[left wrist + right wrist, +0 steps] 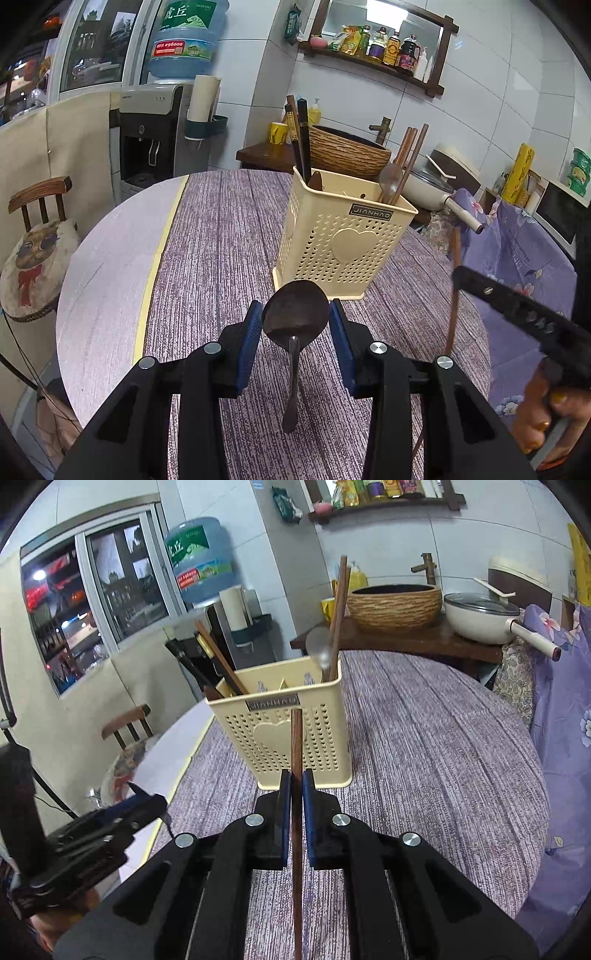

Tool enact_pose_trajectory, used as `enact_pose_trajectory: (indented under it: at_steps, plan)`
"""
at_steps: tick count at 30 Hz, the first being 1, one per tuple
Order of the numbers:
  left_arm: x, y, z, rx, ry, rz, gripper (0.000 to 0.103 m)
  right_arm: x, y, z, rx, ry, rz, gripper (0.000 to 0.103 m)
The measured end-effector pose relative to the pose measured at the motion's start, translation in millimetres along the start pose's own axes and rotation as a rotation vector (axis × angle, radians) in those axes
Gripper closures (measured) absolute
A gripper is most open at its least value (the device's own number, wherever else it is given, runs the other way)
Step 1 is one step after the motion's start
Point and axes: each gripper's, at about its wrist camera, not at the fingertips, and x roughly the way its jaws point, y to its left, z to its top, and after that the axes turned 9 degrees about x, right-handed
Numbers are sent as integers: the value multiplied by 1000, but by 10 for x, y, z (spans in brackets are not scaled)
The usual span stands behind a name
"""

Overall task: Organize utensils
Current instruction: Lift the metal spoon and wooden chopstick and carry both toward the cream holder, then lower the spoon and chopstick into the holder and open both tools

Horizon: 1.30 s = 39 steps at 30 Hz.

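A cream perforated utensil holder [343, 236] stands on the round purple-striped table [221, 240]. It holds dark chopsticks [301, 140] at its left and brown chopsticks with a metal spoon [389, 181] at its right. My left gripper [295, 317] has its blue pads on the bowl of a dark spoon [295, 314], handle hanging toward the camera. My right gripper [296, 779] is shut on a brown chopstick [296, 738], held upright just in front of the holder [284, 731]. The right gripper's body [524, 314] and its chopstick [453, 291] show at the right of the left wrist view.
A wooden chair [37, 236] with a cushion stands left of the table. Behind are a water dispenser [155, 129], a woven basin [347, 151] on a wooden stand and a white pan [480, 616]. A purple floral cloth [524, 251] lies at the right.
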Motion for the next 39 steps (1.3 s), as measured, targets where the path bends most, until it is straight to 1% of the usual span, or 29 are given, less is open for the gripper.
enact_pose_trajectory:
  at_steps: [4,10,14,20,28,32,36,39]
  plan:
    - [-22,-37,-5,8,-3,-1,66,-151,17,-2,-6,-11,12,96]
    - [-74,-37,3,10,-12,0,66,-219,59,-15,-24,-15,20,96]
    - [-93,-13,47,0,-16,-12,66,-289,78,23,-19,-19,40,96]
    - [-106,-39,120,-1,-23,-37,66,-414,113,132,-33,-51,48,96]
    - [-73,-97,291,9,-22,-72,66,-440,219,320,-58,-73,52,96]
    - [-78,-127,525,13,-36,-89,66,-490,322,544,-74,-93,66,96]
    - [-109,-175,922,26,-77,-89,66,-548,419,880,-96,-114,63,96]
    - [-132,-217,1263,37,-115,-73,66,-575,491,1168,-99,-128,55,96]
